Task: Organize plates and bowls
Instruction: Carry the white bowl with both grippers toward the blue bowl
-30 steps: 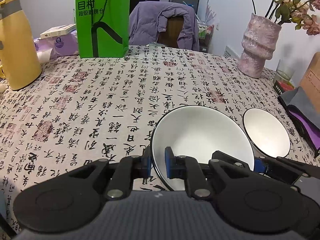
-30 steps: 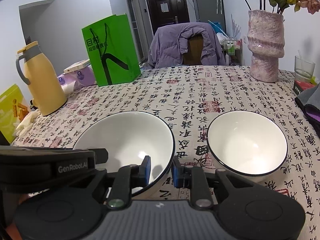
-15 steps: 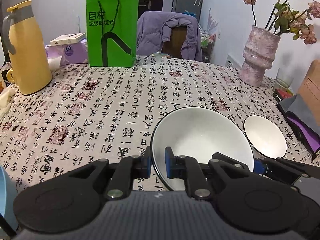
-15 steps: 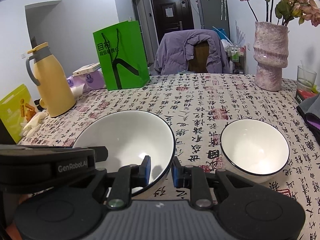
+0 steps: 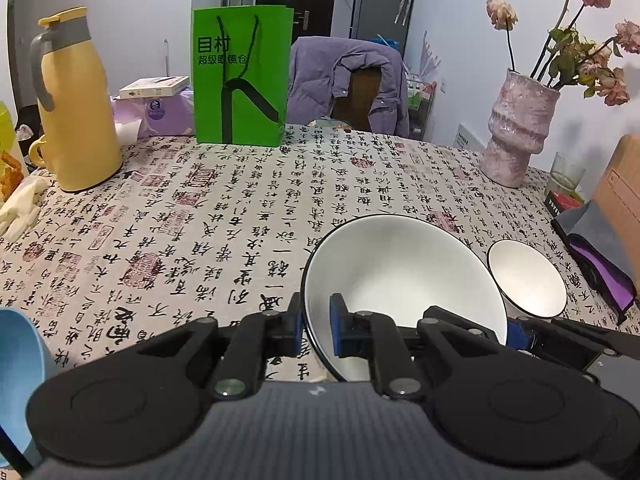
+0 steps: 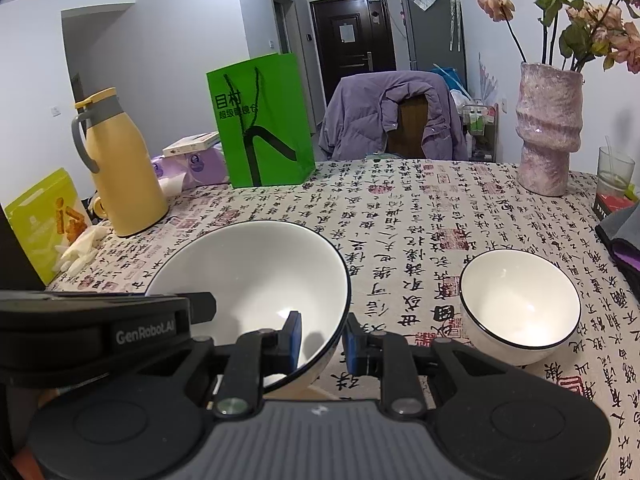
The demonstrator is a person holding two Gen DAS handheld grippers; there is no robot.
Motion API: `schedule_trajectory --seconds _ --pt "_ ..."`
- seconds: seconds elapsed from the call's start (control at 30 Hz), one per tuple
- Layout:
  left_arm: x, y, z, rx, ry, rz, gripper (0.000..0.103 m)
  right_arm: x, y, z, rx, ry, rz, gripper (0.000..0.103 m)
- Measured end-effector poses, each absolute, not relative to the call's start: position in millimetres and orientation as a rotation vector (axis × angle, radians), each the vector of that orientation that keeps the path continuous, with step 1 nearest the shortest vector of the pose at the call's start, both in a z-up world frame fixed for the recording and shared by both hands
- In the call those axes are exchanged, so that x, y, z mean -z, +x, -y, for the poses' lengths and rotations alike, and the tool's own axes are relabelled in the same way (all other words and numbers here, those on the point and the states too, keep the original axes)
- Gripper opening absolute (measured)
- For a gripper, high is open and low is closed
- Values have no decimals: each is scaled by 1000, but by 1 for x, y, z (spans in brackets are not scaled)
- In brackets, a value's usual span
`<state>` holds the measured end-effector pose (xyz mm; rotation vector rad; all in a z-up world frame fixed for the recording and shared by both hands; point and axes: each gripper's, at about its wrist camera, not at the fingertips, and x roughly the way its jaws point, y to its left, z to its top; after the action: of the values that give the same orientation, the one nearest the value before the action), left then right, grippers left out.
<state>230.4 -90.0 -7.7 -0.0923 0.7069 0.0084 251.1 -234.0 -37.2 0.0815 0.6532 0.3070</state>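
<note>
both grippers' fingers (image 5: 297,326) (image 6: 294,336) clamped on the large bowl's (image 5: 400,268) rim, small bowl (image 6: 520,304) apart, bare tablecloth (image 5: 200,220) beyond

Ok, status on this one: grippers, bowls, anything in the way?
Left gripper and right gripper both clamped on big bowl rim. Small bowl on table, apart. Nothing between them.

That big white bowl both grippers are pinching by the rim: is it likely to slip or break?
The big white bowl looks like glazed ceramic, so probably stiff, fairly heavy and breakable if dropped. Its glossy wall may be slippery; the left gripper and right gripper each clamp only a thin strip of rim. With holds on opposite sides, it seems less apt to tip.
</note>
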Motion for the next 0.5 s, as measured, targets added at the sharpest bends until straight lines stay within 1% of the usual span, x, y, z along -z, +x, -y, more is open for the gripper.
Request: schedule_trajectory --seconds 0.5 --pt "-3 210 71 -37 -106 -683 13 27 236 215 -336 69 -636 21"
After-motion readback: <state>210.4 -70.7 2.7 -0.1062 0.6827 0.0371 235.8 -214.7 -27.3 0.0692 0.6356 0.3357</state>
